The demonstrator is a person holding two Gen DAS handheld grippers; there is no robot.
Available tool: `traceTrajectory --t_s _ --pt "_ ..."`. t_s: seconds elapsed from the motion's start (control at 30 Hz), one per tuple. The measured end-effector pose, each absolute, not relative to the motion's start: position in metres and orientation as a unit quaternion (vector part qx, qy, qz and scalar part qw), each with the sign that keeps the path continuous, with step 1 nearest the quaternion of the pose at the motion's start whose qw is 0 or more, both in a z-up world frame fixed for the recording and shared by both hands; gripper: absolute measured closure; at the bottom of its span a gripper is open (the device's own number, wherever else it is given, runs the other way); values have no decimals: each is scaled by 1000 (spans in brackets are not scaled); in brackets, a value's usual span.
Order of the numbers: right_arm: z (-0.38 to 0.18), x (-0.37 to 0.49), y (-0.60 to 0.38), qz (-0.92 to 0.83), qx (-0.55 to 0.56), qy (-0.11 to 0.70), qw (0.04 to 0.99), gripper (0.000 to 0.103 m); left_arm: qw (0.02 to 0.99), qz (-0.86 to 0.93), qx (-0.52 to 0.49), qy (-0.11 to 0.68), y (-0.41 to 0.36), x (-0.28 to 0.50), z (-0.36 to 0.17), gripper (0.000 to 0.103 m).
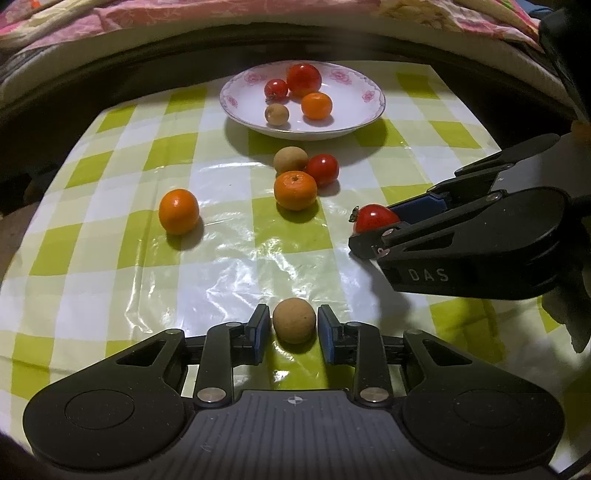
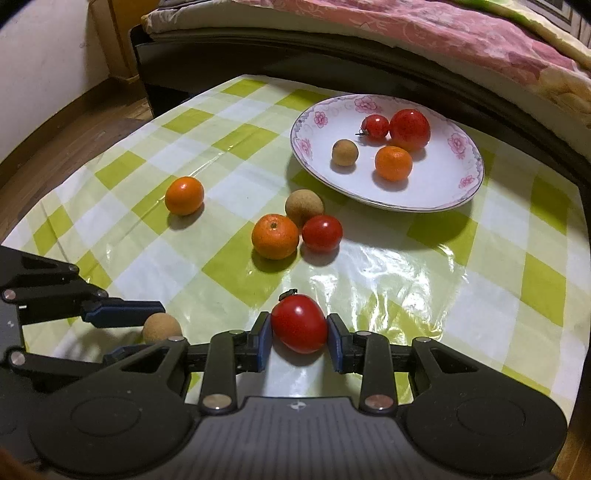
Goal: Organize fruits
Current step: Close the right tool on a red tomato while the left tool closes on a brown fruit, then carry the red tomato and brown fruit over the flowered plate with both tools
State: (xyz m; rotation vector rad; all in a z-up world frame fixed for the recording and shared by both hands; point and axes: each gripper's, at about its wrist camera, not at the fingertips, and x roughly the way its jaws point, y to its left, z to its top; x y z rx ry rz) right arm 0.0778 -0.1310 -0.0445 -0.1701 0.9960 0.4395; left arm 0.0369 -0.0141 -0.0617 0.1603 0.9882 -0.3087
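Nearest in the left wrist view, the left claw (image 1: 294, 326) straddles a brown longan (image 1: 294, 320) that sits on the table (image 1: 110, 236). A thin gap shows on each side of the fruit, so the blue pads (image 1: 261, 328) are not pressing on it.

In the right wrist view, the right claw (image 2: 299, 338) is closed on a red tomato (image 2: 300, 323), both pads against its sides and its stem pointing away. The left wrist view shows this tomato raised a little above the checked cloth, well to the right of the longan.

Farther out, three fruits lie in a tight cluster mid-table: an orange (image 2: 275, 236), a second tomato (image 2: 322, 233) just right of it, and a second longan (image 2: 304, 207) behind, all touching or nearly so. A lone orange (image 2: 184, 195) sits well apart to their left. The cluster lies between the claws and the plate.

Beyond them stands a white plate (image 2: 443, 192) with pink flowers on its rim. It holds four fruits: a small longan (image 2: 344, 152) at the front left, an orange (image 2: 393, 163) at the front right, a small tomato (image 2: 375, 126) and a large tomato (image 2: 410, 129) side by side at the back, touching.

Past the table's far edge runs a bed (image 2: 406, 33) with a pink flowered blanket. At the left, wooden floor (image 2: 74, 129) meets a pale wall.
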Motion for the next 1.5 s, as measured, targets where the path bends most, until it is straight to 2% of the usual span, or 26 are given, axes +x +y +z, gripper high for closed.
traceTrajectory --t_s 0.23,0.4,1.5 --pt "-45 80 -133 213 -76 471 853 68 867 -144 75 472 -15 36 -61 65" --pt "-45 80 -131 210 -78 471 853 68 865 -147 76 474 -16 37 -61 71" --pt "-10 61 -160 149 -29 458 876 69 891 -159 48 423 -26 62 -19 71"
